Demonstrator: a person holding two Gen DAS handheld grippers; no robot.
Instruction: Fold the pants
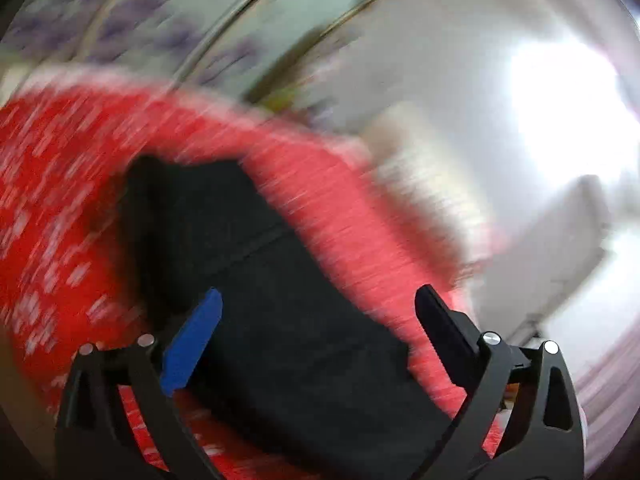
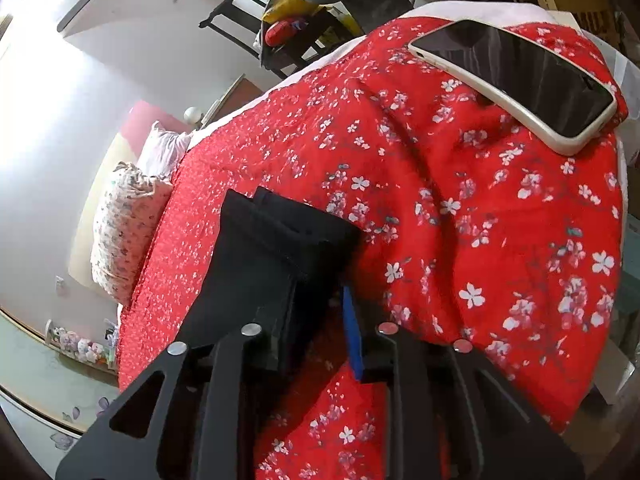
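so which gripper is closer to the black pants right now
Right. The right gripper is clamped on the black pants; the left gripper hovers open above them.

The bed [image 2: 500, 240] has a red flowered cover. On it lie the folded black pants [image 2: 276, 240], a phone [image 2: 516, 76] near one corner, and pillows [image 2: 124, 232] at the head edge.

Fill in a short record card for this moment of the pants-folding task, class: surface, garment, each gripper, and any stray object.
surface: bed with red floral bedspread
garment: black pants, folded into a compact bundle on the bedspread
left gripper: open, jaws wide apart over the pants; view motion-blurred
right gripper: cannot tell whether it grips the pants' near edge
stray object: phone, face up near the bed's far corner
pillows: by the wall
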